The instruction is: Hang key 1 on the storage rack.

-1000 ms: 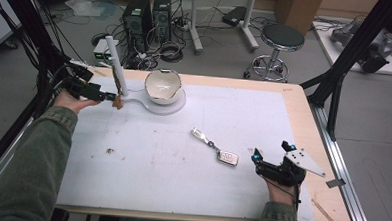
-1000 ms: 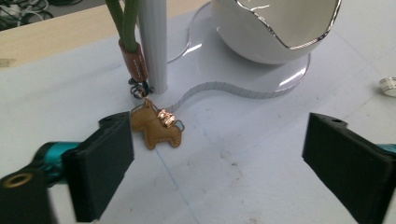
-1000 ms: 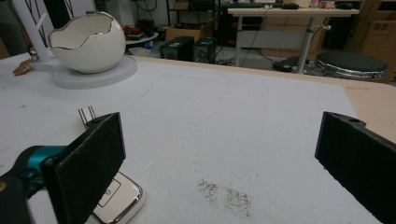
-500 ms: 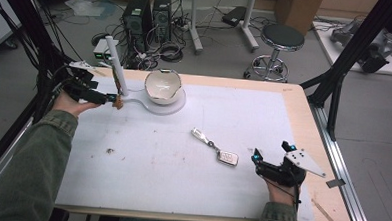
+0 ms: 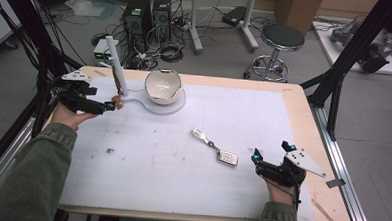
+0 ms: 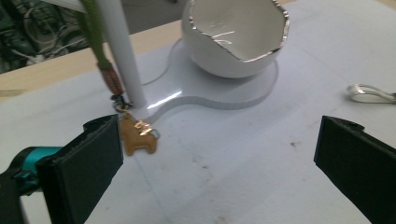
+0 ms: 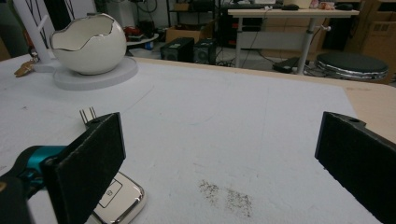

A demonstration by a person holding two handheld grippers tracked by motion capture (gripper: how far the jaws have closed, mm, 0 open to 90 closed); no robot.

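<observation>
A white egg-shaped bowl point(image 5: 162, 85) point(image 6: 238, 37) point(image 7: 88, 44) sits on a white stand base point(image 5: 176, 108) at the table's far left. A white pole point(image 5: 114, 62) point(image 6: 119, 51) rises from the base's left end. From it a green strap point(image 6: 93, 32) hangs with a gold charm point(image 5: 117, 98) point(image 6: 137, 137). My left gripper point(image 5: 111, 104) point(image 6: 210, 172) is open, its left jaw right beside the charm. A silver key fob point(image 5: 228, 157) point(image 7: 119, 198) with a strap point(image 5: 203, 137) lies at mid-table. My right gripper point(image 5: 271, 151) point(image 7: 219, 163) is open just right of the fob.
A white mat point(image 5: 147, 158) covers most of the wooden table point(image 5: 304, 102). A small speck of debris point(image 5: 110, 150) lies on its left part. Beyond the far edge are computer cases point(image 5: 138, 15), cables and a round stool point(image 5: 282, 36) point(image 7: 352, 65). Black frame posts point(image 5: 346, 57) stand at the right.
My left gripper has shifted slightly toward the near side, staying by the charm. The right gripper and the key fob have not moved.
</observation>
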